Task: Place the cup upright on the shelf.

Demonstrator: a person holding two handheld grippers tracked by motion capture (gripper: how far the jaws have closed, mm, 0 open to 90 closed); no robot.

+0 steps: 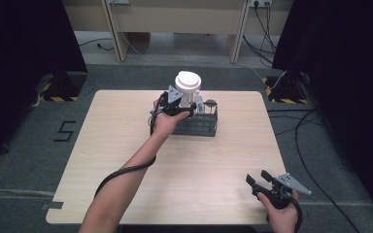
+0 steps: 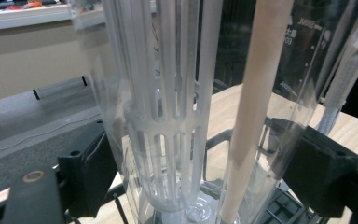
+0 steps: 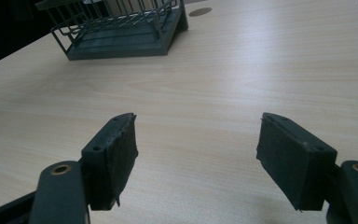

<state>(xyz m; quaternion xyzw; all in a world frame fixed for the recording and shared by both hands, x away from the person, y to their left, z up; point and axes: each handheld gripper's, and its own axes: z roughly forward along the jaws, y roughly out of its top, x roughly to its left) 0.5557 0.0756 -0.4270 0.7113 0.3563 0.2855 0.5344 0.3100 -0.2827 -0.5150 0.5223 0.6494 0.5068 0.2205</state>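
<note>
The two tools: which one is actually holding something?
The left tool, at the dark rack, has its jaws around a clear bottle with a white lid. The right tool is open over bare table.

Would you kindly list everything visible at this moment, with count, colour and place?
Table: one, light wood, centre of the high view.
Wire rack: one, dark grey, far middle of the table.
Clear bottle: one, transparent with a white lid and a slotted white insert, standing in the rack between the left gripper's jaws.
Pale stick: one, cream, standing in the clear vessel.
Cables: several, black, on the grey floor right of the table.
Left gripper: one, black, at the bottle; jaws on either side of it.
Right gripper: one, black, near right table corner; jaws apart, holding nothing.
</note>
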